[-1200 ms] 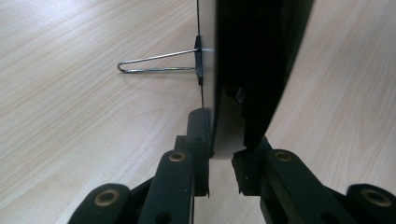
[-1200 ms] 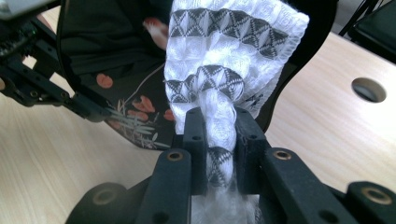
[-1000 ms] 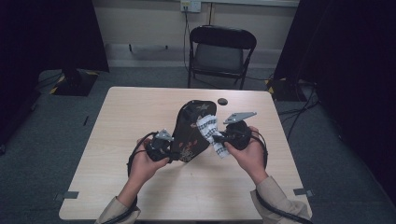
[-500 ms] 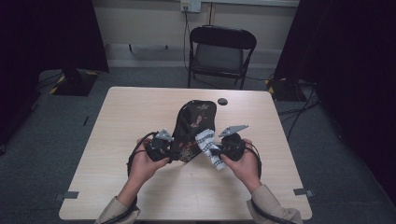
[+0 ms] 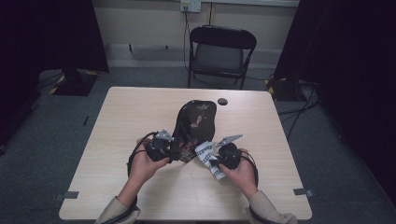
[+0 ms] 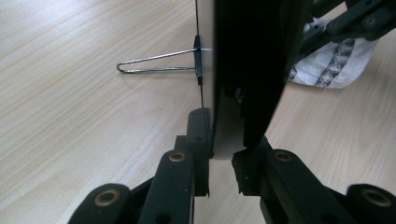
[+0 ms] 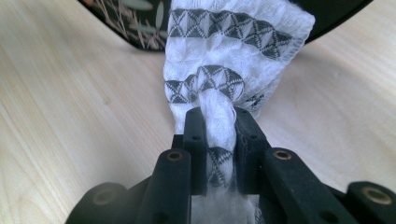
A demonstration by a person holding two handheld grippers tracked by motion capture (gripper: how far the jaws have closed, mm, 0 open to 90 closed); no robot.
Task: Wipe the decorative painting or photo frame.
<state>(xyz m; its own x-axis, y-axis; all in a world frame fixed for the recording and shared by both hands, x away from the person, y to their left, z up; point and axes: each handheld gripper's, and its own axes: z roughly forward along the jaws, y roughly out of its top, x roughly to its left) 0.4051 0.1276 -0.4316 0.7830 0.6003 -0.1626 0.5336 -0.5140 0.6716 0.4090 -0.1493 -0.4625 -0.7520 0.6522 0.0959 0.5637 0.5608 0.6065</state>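
A dark, flower-patterned board [image 5: 194,126], apparently a small ironing or sleeve board with a wire leg [image 6: 156,63] folded out beneath it, is held tilted above the middle of the table [image 5: 116,121], its near end raised. That near edge is pinched by the left gripper [image 6: 220,156], whose jaws are closed almost fully on the thin rim, one against the pale underside and one against the dark top. A white cloth with grey diamond bands [image 7: 224,70] is bunched between the jaws of the right gripper [image 7: 219,133], which are closed tight on a fold of it; the cloth hangs just right of the board's near end, touching or nearly touching it. The board is judged stiff and fairly light, though its smooth edge may slip if twisted, so it is best taken at the rim near the leg mount. The cloth is judged soft, limp and light, and is best gripped at a gathered fold or hem. A small dark disc [image 5: 222,101] lies at the table's far edge, and a folding chair [image 5: 219,53] is set beyond.
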